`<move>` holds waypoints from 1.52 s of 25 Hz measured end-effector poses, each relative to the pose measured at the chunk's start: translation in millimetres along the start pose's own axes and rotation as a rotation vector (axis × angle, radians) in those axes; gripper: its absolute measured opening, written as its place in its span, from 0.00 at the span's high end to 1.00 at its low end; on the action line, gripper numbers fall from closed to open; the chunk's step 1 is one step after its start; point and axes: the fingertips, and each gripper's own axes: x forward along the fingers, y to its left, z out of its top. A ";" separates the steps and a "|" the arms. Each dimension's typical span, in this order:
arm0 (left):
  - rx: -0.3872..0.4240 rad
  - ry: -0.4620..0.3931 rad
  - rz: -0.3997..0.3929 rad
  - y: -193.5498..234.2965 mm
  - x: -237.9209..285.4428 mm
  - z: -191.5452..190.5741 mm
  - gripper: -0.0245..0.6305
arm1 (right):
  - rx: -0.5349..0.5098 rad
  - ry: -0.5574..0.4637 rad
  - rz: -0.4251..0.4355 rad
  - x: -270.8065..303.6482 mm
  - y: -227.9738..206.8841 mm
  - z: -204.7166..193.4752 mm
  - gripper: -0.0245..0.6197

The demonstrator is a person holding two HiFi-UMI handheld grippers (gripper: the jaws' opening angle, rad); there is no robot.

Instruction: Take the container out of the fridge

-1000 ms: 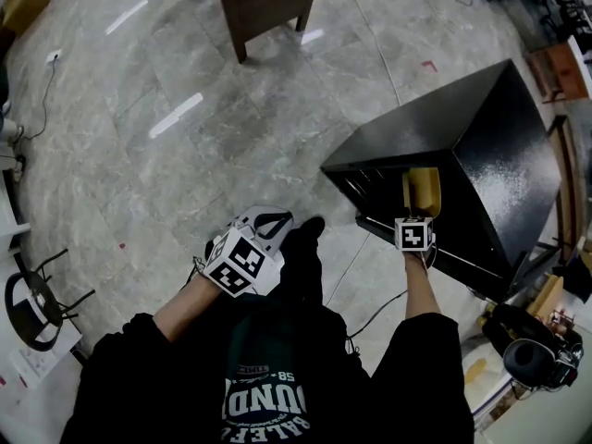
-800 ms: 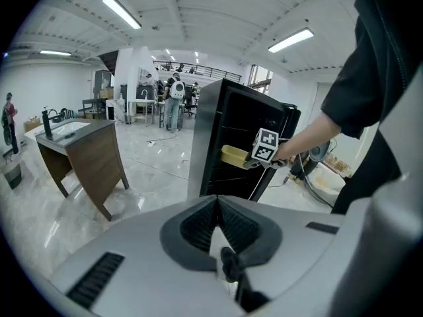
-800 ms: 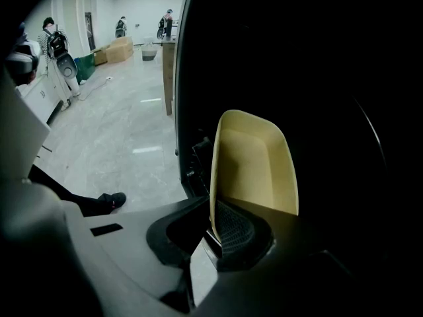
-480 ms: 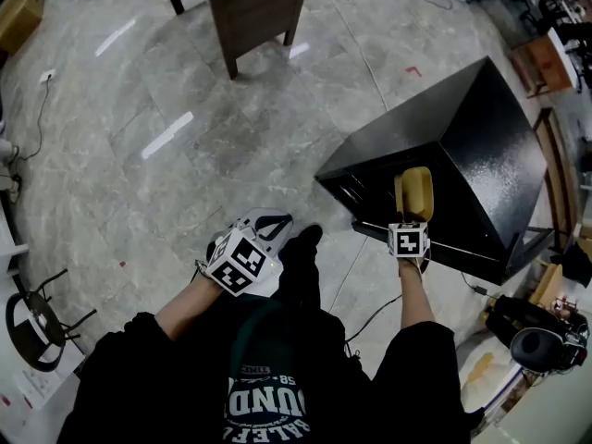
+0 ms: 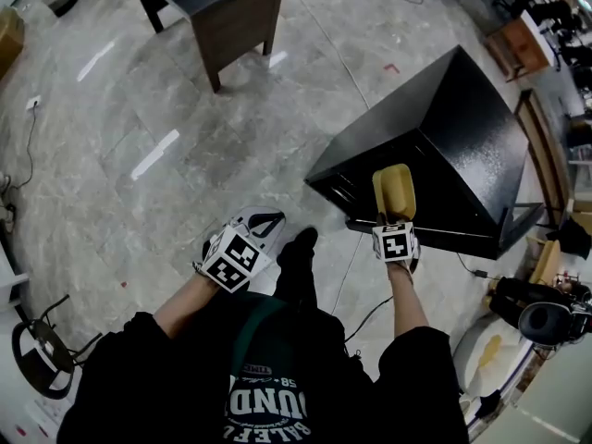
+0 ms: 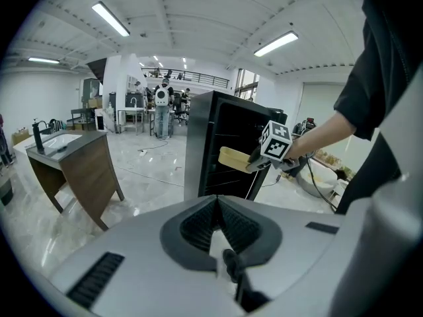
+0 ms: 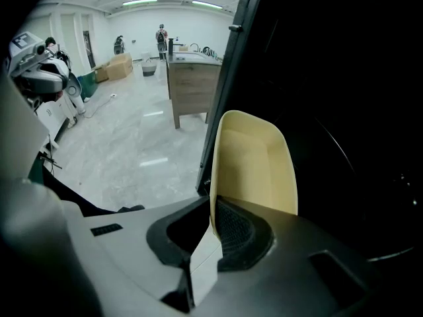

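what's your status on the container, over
Right gripper shut on the container by its rim. Left gripper shut, empty. Container at the open fridge front. Nothing seen blocking it.

Matt plastic container (image 5: 393, 191), glossy fridge (image 5: 462, 132)

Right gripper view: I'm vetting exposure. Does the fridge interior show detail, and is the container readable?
Right gripper view: the fridge interior is almost black, the cream container evenly lit and sharp, edges bent by the wide lens. Head view: speckled glare on the fridge's glossy panel. Left gripper view: container small but clear against the dark fridge.
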 end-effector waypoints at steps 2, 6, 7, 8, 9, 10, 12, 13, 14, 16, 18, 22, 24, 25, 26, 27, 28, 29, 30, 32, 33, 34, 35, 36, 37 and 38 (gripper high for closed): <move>0.012 -0.006 -0.008 0.0 -3.1 1.2 0.94 | -0.005 -0.004 0.007 -6.1 10.4 0.7 0.89; 0.027 -0.002 -0.017 2.1 -9.5 0.6 0.94 | 0.001 -0.014 0.028 -18.3 31.7 0.9 0.89; 0.031 -0.002 -0.021 2.3 -10.8 0.1 0.94 | 0.001 -0.019 0.034 -21.4 37.2 1.1 0.89; 0.035 -0.003 -0.025 2.0 -12.0 -0.2 0.94 | 0.002 -0.023 0.039 -24.6 42.6 1.0 0.89; 0.038 -0.005 -0.030 1.4 -13.1 -0.5 0.94 | 0.004 -0.027 0.046 -27.7 48.0 0.6 0.89; 0.042 -0.004 -0.034 0.9 -14.1 -1.2 0.94 | 0.008 -0.030 0.053 -30.7 53.5 0.2 0.89; 0.048 -0.002 -0.041 -0.7 -15.9 -2.9 0.94 | 0.011 -0.041 0.063 -36.2 63.8 0.3 0.89; 0.050 -0.002 -0.045 -2.1 -16.7 -2.9 0.94 | 0.011 -0.050 0.066 -39.0 68.5 0.9 0.89; 0.052 -0.002 -0.049 -3.5 -17.4 -2.8 0.94 | 0.009 -0.056 0.069 -41.6 73.1 0.5 0.89; 0.058 -0.003 -0.056 -5.9 -18.6 -3.4 0.94 | 0.006 -0.048 0.078 -45.6 82.8 -5.1 0.89; 0.064 -0.002 -0.063 -8.8 -19.5 -4.6 0.94 | -0.004 -0.044 0.088 -49.9 92.6 -9.5 0.89; 0.081 -0.005 -0.074 -17.9 -20.5 -4.7 0.94 | -0.024 -0.063 0.100 -62.4 108.2 -14.9 0.89; 0.089 -0.008 -0.075 -21.2 -20.9 -2.8 0.94 | -0.040 -0.078 0.101 -68.2 113.9 -15.8 0.89; 0.092 -0.009 -0.077 -22.4 -21.1 -2.1 0.94 | -0.047 -0.083 0.101 -72.0 116.9 -15.6 0.89; 0.095 -0.010 -0.078 -23.6 -21.4 -1.6 0.94 | -0.053 -0.086 0.102 -75.9 120.0 -15.0 0.89; 0.098 -0.012 -0.079 -24.9 -22.1 -1.1 0.94 | -0.057 -0.091 0.103 -79.5 122.7 -14.3 0.89; 0.099 -0.013 -0.080 -26.4 -23.0 -0.6 0.94 | -0.060 -0.096 0.105 -82.8 125.1 -13.8 0.89; 0.100 -0.014 -0.079 -27.8 -23.9 -0.4 0.94 | -0.062 -0.103 0.107 -85.6 127.1 -13.2 0.89; 0.101 -0.015 -0.079 -29.0 -24.6 -0.2 0.94 | -0.063 -0.109 0.110 -88.0 128.9 -12.3 0.89; 0.103 -0.017 -0.077 -30.7 -25.6 -0.4 0.94 | -0.065 -0.120 0.116 -91.6 132.8 -10.1 0.89; 0.104 -0.017 -0.078 -31.7 -25.9 -0.7 0.94 | -0.067 -0.125 0.119 -93.0 135.1 -9.4 0.89; 0.105 -0.017 -0.078 -32.9 -26.2 -1.3 0.94 | -0.069 -0.129 0.123 -94.3 137.7 -9.0 0.89; 0.106 -0.017 -0.080 -34.3 -26.5 -1.9 0.94 | -0.071 -0.131 0.126 -95.4 140.3 -9.1 0.89; 0.107 -0.016 -0.081 -35.6 -26.6 -2.3 0.94 | -0.074 -0.134 0.128 -96.3 142.8 -9.4 0.89; 0.108 -0.016 -0.082 -36.7 -26.7 -2.3 0.94 | -0.076 -0.136 0.131 -97.6 145.0 -9.4 0.89; 0.110 -0.016 -0.083 -37.7 -26.8 -1.8 0.94 | -0.078 -0.139 0.133 -99.4 146.9 -9.0 0.89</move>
